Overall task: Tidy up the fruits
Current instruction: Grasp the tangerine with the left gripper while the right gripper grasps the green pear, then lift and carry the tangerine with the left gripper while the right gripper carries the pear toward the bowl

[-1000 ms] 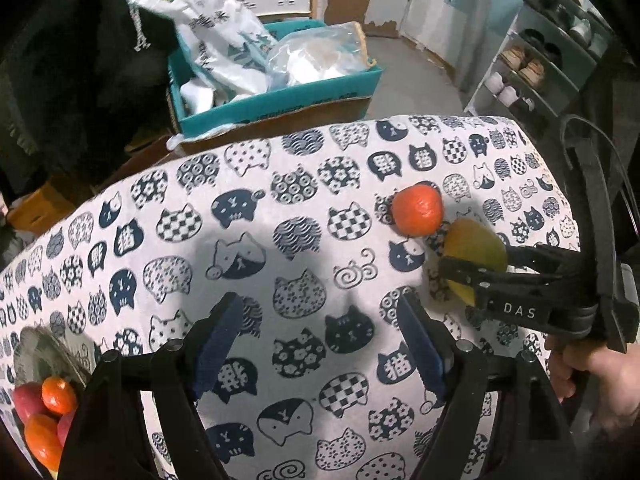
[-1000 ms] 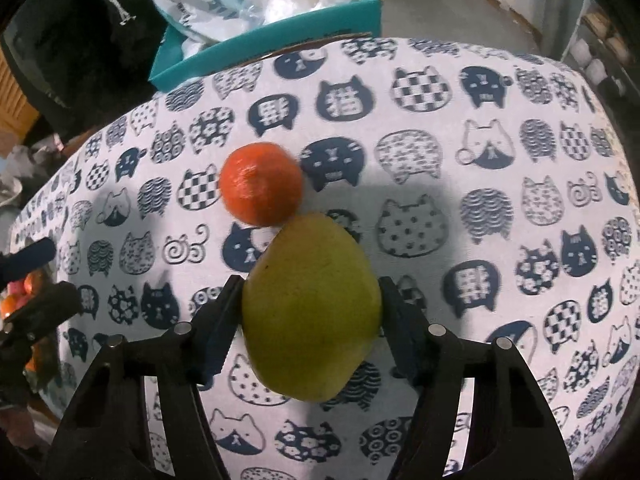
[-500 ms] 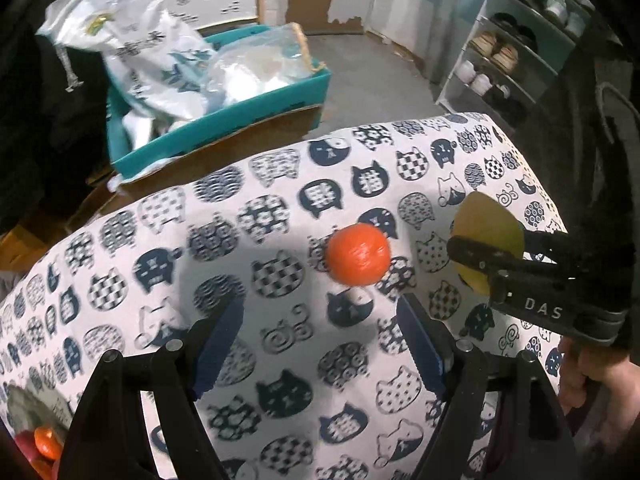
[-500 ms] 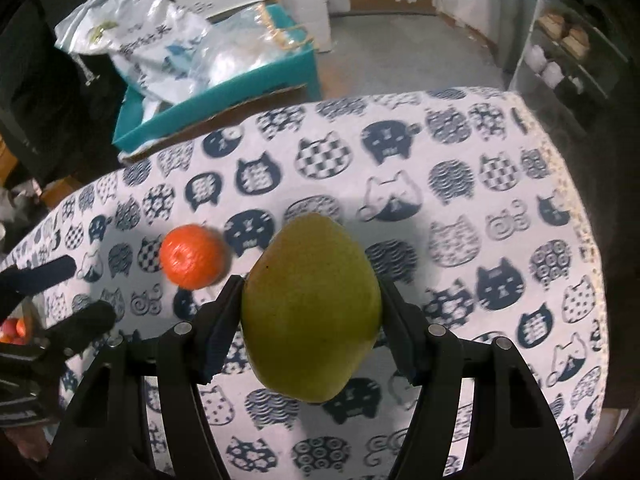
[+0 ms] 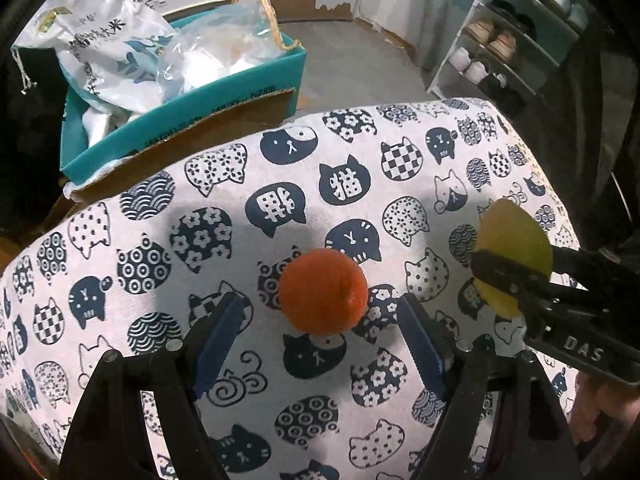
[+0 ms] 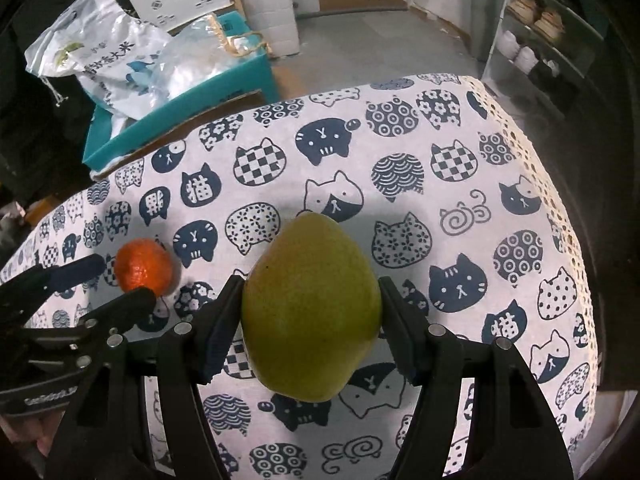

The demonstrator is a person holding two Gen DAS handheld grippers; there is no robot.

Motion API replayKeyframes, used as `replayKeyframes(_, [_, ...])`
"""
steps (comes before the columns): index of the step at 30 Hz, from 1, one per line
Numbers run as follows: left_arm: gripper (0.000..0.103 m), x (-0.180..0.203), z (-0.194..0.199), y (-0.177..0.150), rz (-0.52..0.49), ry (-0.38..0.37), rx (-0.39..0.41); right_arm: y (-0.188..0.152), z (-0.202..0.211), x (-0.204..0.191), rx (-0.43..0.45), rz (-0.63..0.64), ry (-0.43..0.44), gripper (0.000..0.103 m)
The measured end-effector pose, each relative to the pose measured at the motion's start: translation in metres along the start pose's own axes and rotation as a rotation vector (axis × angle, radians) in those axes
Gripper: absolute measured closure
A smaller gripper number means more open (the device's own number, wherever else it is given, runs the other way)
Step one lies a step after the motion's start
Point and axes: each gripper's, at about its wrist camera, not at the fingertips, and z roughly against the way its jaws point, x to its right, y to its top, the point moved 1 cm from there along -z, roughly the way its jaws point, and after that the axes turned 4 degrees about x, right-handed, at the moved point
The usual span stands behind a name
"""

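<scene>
A small orange lies on the cat-print tablecloth. My left gripper is open, a blue-padded finger on each side of the orange and neither touching it. In the right wrist view the same orange sits at the left, with the left gripper around its near side. My right gripper is shut on a yellow-green fruit, held clear above the cloth. From the left wrist view that fruit and the right gripper show at the right edge.
Behind the table stands a teal cardboard box stuffed with plastic bags. A shoe rack stands at the far right on the floor. The cloth's lace edge marks the table's right side.
The left gripper has moved right and down until the orange sits between its fingers. The right gripper carried the fruit up and rightward, away from the orange. The fruit bowl left the left view.
</scene>
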Motion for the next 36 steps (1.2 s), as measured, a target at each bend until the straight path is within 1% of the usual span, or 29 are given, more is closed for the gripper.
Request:
replayKeyframes(4, [0.023,-0.002,-0.01,0.0,0.021,-0.007,-0.013,0.001,-0.001,0.001,-0.002,-0.004,-0.002,0.037])
replayKeyframes(5, [0.024,-0.003,-0.012,0.0,0.026,-0.007,-0.014,0.001,-0.001,0.002,-0.003,-0.006,-0.001,0.037])
replayKeyframes(6, [0.027,-0.004,-0.014,0.0,0.031,-0.008,-0.017,0.001,-0.002,0.002,-0.004,-0.009,0.0,0.037])
replayKeyframes(8, [0.045,-0.004,-0.017,0.0,0.027,-0.007,-0.03,0.001,-0.002,0.002,-0.005,-0.011,-0.002,0.037])
replayKeyframes(9, [0.046,-0.003,-0.017,0.0,0.016,0.004,-0.024,0.001,-0.002,0.002,-0.005,-0.01,0.0,0.037])
replayKeyframes(10, [0.052,-0.003,-0.016,0.001,0.01,-0.006,-0.021,0.001,-0.002,0.002,-0.005,-0.009,0.0,0.037])
replayKeyframes(11, [0.054,-0.003,-0.016,0.001,0.009,-0.025,-0.024,0.001,-0.001,0.002,-0.004,-0.008,0.0,0.037])
replayKeyframes(16, [0.055,-0.002,-0.011,-0.001,-0.009,-0.009,-0.005,0.001,0.002,-0.001,0.003,0.002,0.0,0.037])
replayKeyframes(24, [0.056,-0.003,0.02,-0.005,-0.005,0.004,0.043,0.003,0.018,-0.01,0.033,0.03,0.002,0.037])
replayKeyframes(29, [0.056,-0.002,0.045,-0.005,0.004,0.014,0.075,0.005,0.039,-0.02,0.068,0.066,0.006,0.037])
replayKeyframes(36, [0.056,-0.001,0.087,-0.009,0.019,0.024,0.131,0.007,0.074,-0.036,0.124,0.104,0.041,0.037])
